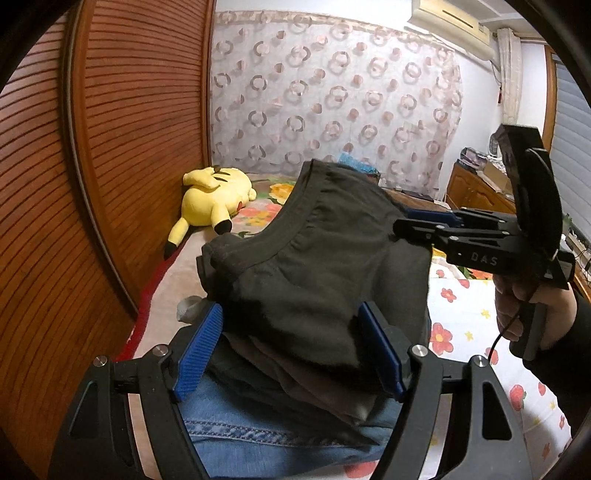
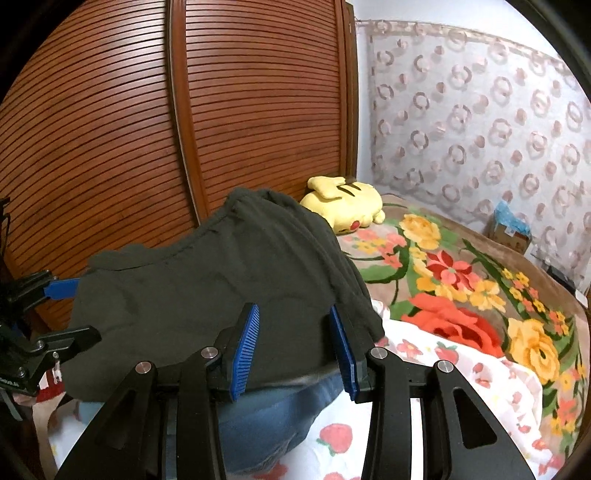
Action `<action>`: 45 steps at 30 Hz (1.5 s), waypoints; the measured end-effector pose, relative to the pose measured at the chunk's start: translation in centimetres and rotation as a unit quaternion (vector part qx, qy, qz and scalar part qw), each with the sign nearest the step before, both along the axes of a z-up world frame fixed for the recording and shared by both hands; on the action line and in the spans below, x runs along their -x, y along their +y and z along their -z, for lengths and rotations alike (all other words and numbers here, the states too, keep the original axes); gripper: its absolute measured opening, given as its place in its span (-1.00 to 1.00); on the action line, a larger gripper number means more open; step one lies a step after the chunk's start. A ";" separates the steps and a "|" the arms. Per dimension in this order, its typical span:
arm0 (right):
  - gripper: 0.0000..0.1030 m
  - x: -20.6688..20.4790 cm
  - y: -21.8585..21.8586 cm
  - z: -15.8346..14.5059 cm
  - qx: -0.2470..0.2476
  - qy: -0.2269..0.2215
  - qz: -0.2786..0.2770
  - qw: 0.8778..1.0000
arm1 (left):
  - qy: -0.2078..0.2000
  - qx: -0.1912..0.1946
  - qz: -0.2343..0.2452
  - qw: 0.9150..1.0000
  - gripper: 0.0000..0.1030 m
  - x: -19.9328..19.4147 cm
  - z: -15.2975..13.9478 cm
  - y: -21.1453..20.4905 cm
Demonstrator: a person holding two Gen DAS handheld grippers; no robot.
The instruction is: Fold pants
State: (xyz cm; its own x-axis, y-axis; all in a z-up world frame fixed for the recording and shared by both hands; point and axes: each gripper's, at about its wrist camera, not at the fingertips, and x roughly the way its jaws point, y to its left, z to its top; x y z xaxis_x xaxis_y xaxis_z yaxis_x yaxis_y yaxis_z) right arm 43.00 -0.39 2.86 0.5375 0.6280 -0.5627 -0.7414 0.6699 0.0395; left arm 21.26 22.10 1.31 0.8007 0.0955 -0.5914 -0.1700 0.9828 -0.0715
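A folded pair of dark grey-green pants (image 1: 314, 266) is held over a bed between two hand-held grippers, its elastic waistband arched toward the far wall. The left hand-held gripper (image 1: 288, 350) has its blue ribbed pads (image 1: 199, 354) set wide on either side of the folded bundle, the cloth filling the gap between them; whether the pads actually press on the fabric cannot be told from this angle. The right hand-held gripper (image 2: 297, 347), gripped by a person's hand (image 1: 532, 306) in a dark sleeve, takes the right edge of the same garment, its jaws standing closer together with a thick fold of cloth between them and lying against both blue pads.

Under the pants, at the near edge, lies a pair of blue jeans (image 1: 255, 428), with paler grey cloth (image 1: 306, 384) sandwiched between the two. The bed carries a white sheet printed with red flowers (image 1: 465, 332) on the near right and a bright floral blanket (image 2: 461, 280) farther back. A yellow plush toy (image 1: 214, 203) lies on its side at the far left of the bed, against a slatted wooden wardrobe door (image 2: 147, 129). A sheer curtain patterned with rings (image 1: 332, 92) covers the far wall, below an air conditioner (image 1: 454, 26).
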 end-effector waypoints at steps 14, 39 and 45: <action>0.01 5.4 -2.4 -0.9 -0.018 -0.007 0.026 0.999 | -0.015 -0.017 0.008 1.000 0.48 2.5 -1.6 -2.1; 0.35 18.2 -8.0 -0.9 -0.036 -0.035 0.076 0.996 | -0.056 -0.021 0.047 0.997 0.48 8.8 -3.1 -6.2; 0.35 21.3 -9.3 -0.8 -0.033 -0.045 0.093 0.994 | -0.066 -0.029 0.063 0.995 0.48 10.3 -3.1 -8.2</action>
State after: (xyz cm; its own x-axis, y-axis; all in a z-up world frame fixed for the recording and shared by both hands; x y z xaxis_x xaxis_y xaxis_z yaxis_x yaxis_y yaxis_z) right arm 21.68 -9.66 3.70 0.6944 0.5467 -0.4679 -0.6069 0.7943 0.0274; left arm 10.91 13.92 4.41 0.8784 0.0207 -0.4774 -0.0382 0.9989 -0.0270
